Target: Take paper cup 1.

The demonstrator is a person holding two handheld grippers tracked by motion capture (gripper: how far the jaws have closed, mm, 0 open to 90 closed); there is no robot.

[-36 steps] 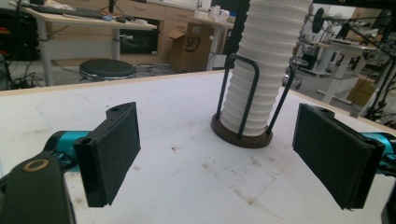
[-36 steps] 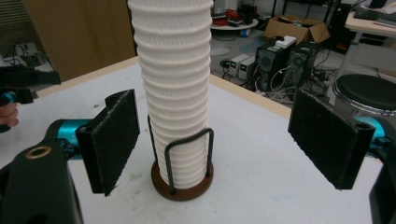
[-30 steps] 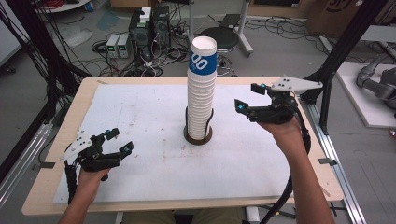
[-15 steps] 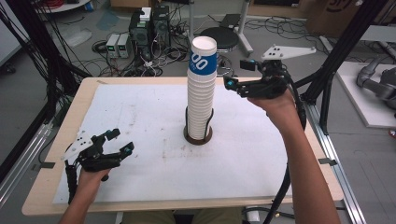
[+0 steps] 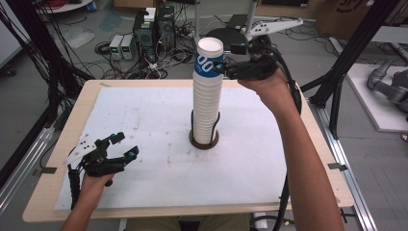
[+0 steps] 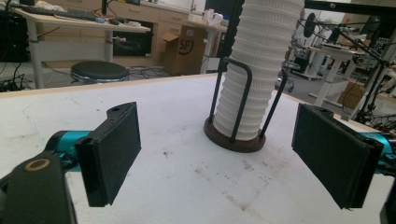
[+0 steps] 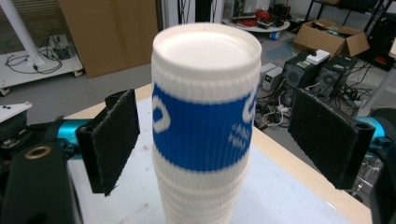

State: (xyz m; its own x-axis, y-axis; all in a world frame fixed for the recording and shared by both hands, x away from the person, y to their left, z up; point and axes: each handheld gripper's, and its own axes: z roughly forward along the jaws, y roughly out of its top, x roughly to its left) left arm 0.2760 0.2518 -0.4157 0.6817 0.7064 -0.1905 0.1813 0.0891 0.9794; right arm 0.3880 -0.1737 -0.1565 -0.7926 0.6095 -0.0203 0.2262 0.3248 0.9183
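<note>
The top cup (image 7: 205, 98) sits upside down on a tall stack of cups (image 5: 207, 103) in a round holder (image 5: 204, 139), mid-table. The right gripper (image 5: 222, 65) is wide open around it, maybe not touching. The left gripper (image 5: 124, 147) rests wide open, far away.

You're working in a lab or workshop: computer towers (image 5: 153, 21) and tangled cables (image 5: 139, 67) on the concrete floor, cardboard boxes (image 7: 332, 41), workbenches (image 6: 70, 28), a stool (image 6: 99, 71) around your table (image 5: 144, 86).
</note>
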